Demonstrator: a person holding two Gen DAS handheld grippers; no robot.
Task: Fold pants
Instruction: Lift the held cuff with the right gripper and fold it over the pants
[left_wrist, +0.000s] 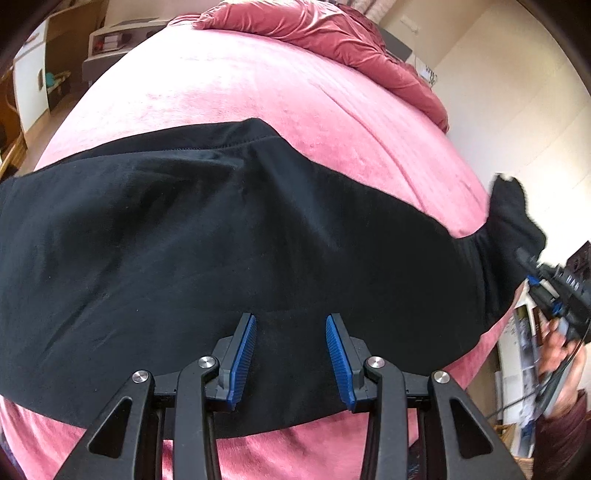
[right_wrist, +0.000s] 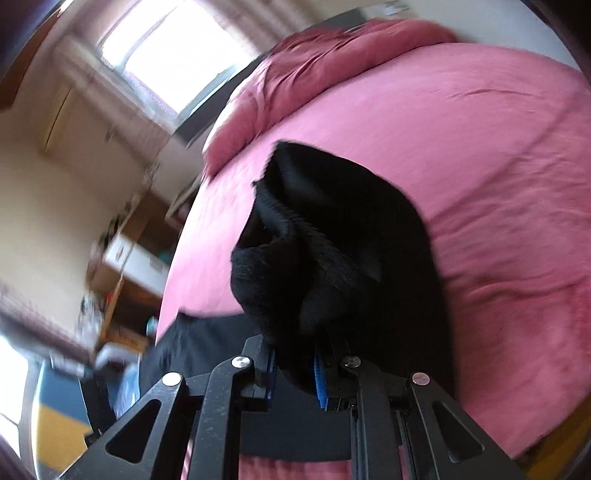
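Black pants (left_wrist: 184, 236) lie spread across a pink bed (left_wrist: 258, 88), reaching from the left edge of the left wrist view to the bed's right side. A darker pink duvet (left_wrist: 332, 33) is bunched along the far end of the bed.

The left gripper (left_wrist: 291, 360) hangs above the near edge of the pants with its jaws partly apart. Its blue pads (left_wrist: 243, 362) are clear of each other with only flat cloth showing below the gap; nothing is gripped.

At the right edge of that view, one end of the pants is lifted off the bed in a gathered bunch that runs to the right gripper (left_wrist: 535, 286), with a hand (left_wrist: 561, 354) behind it.

In the right wrist view, which is blurred, the right gripper (right_wrist: 295, 373) has its jaws nearly closed on a thick wad of the pants (right_wrist: 314, 236). The fabric stands up in front of the camera and hides most of both pads; the grip looks firm, though the blur leaves the exact contact unclear. Beyond the wad, the pink bed (right_wrist: 480, 147) fills the right side, with a bright window (right_wrist: 166, 48) at upper left.
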